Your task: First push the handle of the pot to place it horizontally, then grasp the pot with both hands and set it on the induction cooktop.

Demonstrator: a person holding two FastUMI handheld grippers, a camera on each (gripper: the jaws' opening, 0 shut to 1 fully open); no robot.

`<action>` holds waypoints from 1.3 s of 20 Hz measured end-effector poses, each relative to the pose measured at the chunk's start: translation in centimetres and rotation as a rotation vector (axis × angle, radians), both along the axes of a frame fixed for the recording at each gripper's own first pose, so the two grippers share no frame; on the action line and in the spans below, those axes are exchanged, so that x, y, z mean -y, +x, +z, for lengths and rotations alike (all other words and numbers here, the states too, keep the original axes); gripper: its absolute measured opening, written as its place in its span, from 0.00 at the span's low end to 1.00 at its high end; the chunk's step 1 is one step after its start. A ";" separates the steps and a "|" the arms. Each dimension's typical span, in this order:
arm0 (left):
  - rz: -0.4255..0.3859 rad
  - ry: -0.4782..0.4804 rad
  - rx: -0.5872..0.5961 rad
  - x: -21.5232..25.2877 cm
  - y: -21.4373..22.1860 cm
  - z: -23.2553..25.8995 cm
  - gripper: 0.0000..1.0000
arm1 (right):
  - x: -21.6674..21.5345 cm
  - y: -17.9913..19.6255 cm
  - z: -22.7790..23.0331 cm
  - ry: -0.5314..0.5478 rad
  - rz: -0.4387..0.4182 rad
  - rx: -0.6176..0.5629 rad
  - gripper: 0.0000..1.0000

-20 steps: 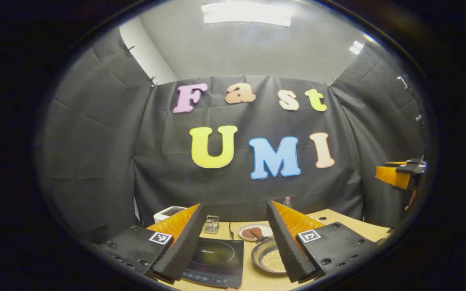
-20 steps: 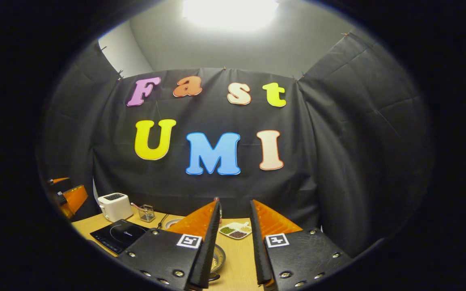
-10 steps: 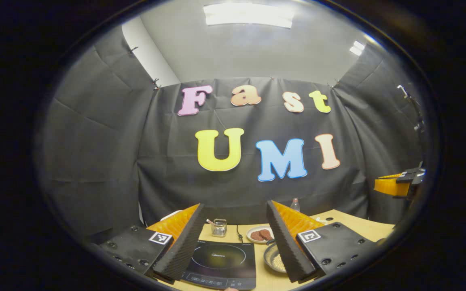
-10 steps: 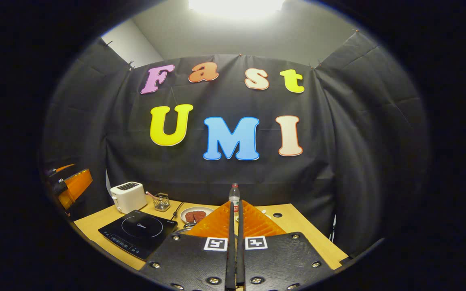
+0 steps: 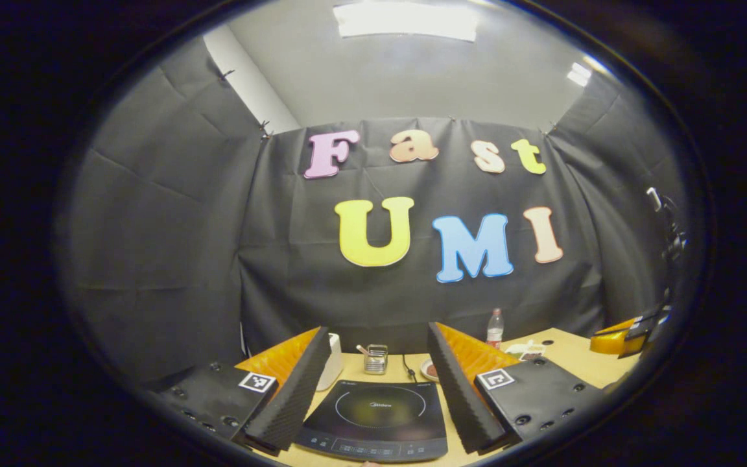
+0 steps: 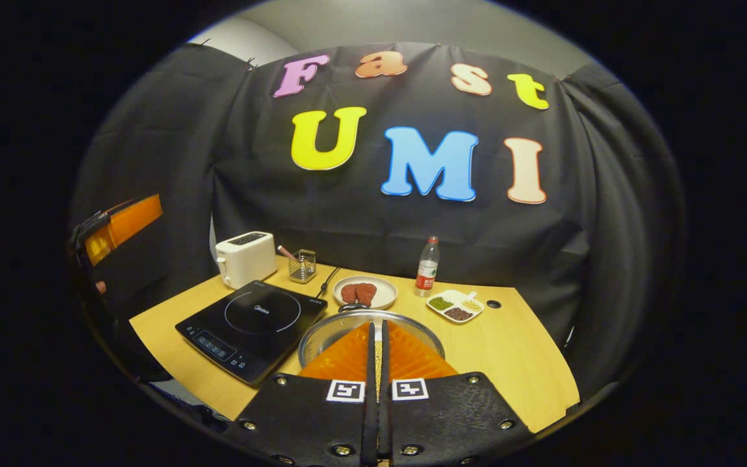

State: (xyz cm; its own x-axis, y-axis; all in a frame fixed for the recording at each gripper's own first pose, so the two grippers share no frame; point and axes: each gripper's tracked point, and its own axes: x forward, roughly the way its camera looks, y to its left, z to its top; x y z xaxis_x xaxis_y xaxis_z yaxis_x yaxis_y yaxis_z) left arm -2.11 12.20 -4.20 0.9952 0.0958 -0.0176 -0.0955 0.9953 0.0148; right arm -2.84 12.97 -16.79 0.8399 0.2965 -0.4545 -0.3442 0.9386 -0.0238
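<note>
A round metal pot (image 6: 328, 327) stands on the wooden table (image 6: 516, 363), right of the black induction cooktop (image 6: 250, 323). A small dark handle (image 6: 351, 307) sits on the pot's far rim. My right gripper (image 6: 377, 323) hangs over the pot's near side, shut with nothing between its fingers, which hide most of the pot's inside. My left gripper (image 5: 375, 328) is open above the near edge of the cooktop (image 5: 380, 415), and the cooktop lies between its fingers. The left gripper (image 6: 117, 224) also appears raised at the far left in the right gripper view.
Along the back stand a white toaster (image 6: 244, 258), a wire holder (image 6: 302, 264), a plate with brown patties (image 6: 366, 293), a bottle (image 6: 426, 266) and a divided dish of grains (image 6: 456, 306). A cord runs behind the cooktop. The table's edge is near at the right.
My right gripper went from open to shut and tipped down toward the pot. My left gripper swung left, so the cooktop is centred between its fingers and the pot left that view.
</note>
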 end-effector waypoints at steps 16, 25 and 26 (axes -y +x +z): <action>0.146 0.015 -0.099 2.5 3.7 -3.2 0.97 | -0.7 -3.6 -15.4 -0.060 0.347 -0.419 0.01; 0.160 0.042 -0.144 4.3 4.7 -4.6 1.00 | 1.3 -4.2 -19.1 -0.136 0.423 -0.521 0.01; 0.159 0.043 -0.144 4.5 4.9 -4.5 1.00 | 1.3 -4.3 -19.3 -0.126 0.423 -0.534 0.01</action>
